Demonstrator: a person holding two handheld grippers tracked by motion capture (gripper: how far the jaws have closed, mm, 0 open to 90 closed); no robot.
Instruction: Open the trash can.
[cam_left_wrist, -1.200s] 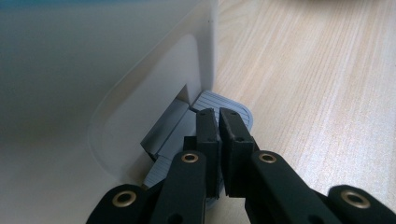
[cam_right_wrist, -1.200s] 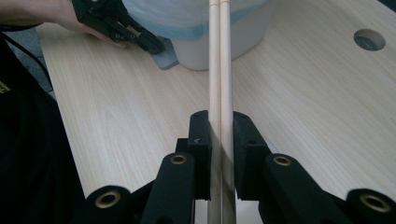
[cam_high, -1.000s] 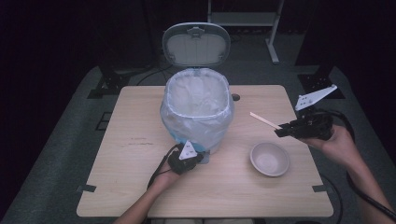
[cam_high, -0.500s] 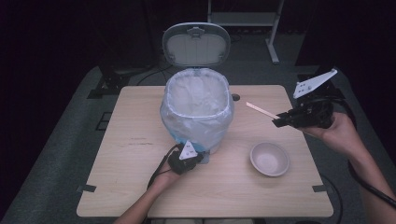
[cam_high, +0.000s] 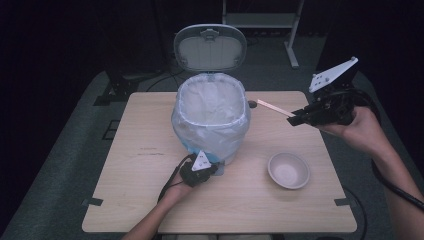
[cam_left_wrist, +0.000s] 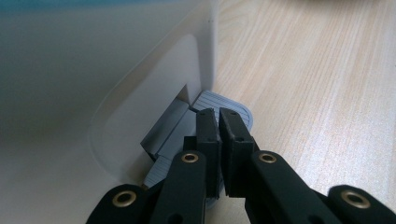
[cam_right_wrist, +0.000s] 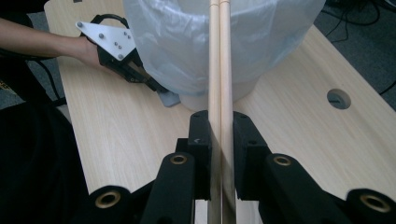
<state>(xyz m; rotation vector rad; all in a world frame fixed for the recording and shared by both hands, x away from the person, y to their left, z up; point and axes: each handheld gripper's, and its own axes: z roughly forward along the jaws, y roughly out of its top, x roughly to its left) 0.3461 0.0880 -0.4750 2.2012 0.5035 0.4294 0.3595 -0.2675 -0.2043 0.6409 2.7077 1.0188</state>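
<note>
High view: your right tongs (cam_high: 292, 120), right of the bin (cam_high: 211, 120), grasp the chopsticks (cam_high: 276, 108) above the desk (cam_high: 135, 200); a short swing would drop them outside the liner.

Left gripper view: left tongs (cam_left_wrist: 218, 116) clenched, pressing the bin's pedal (cam_left_wrist: 224, 105); slip off and the lid falls.

Right gripper view: chopsticks aim at the bin.
</note>
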